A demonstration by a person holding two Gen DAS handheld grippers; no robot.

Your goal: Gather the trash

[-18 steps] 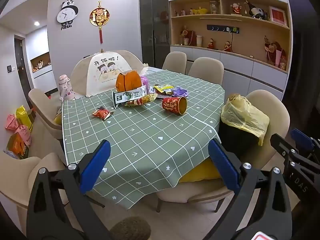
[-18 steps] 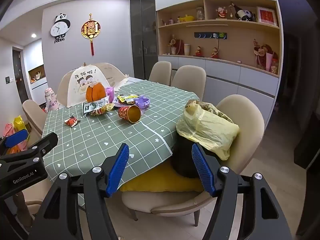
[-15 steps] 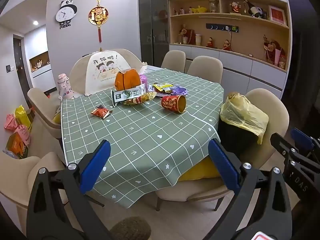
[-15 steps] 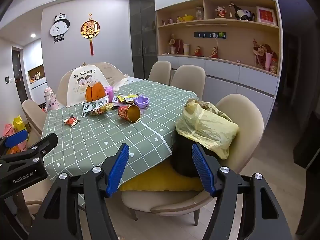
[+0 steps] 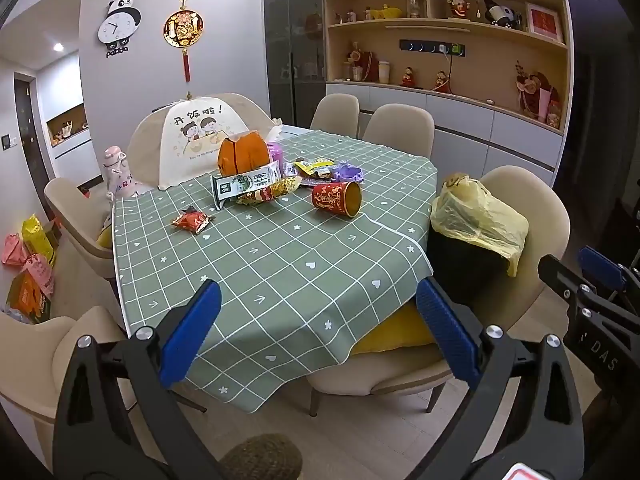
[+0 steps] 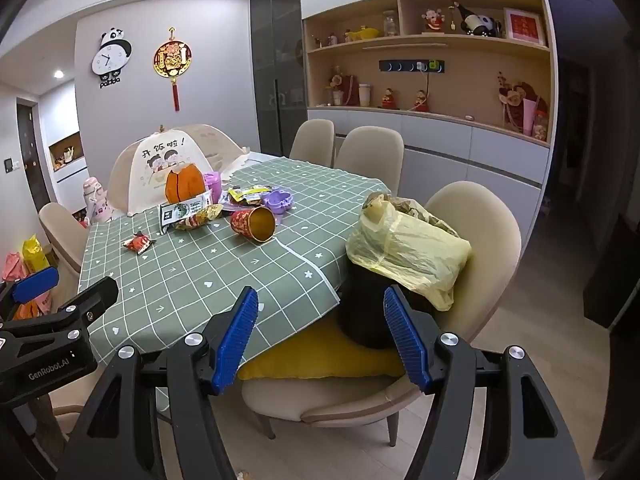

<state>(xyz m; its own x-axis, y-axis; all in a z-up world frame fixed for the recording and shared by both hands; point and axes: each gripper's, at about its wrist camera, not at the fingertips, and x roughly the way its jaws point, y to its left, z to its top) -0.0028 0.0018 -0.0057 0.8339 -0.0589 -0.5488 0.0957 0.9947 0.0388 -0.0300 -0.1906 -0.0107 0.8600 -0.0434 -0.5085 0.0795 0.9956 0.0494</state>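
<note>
Green checked cloth is covering the tabletop [image 5: 280, 280], and the trash is lying toward its far side: a red paper cup [image 5: 337, 199] on its side, a small red wrapper [image 5: 191, 221] alone nearer the left edge, more wrappers [image 5: 256, 188] bunched behind. Both the left tongs [image 5: 316, 328] and the right tongs [image 6: 320, 336] are hanging spread and empty, well short of it all. A yellow-lined bin [image 6: 404, 256] is sitting on the chair [image 6: 492, 232] to the right. Probably best: reaching for the cup first, pinching its rim squarely.

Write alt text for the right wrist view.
The open, empty right hand-held gripper faces a green checked table strewn with snack wrappers and a tipped red cup; a yellow-lined bin sits on the nearest chair.
</note>
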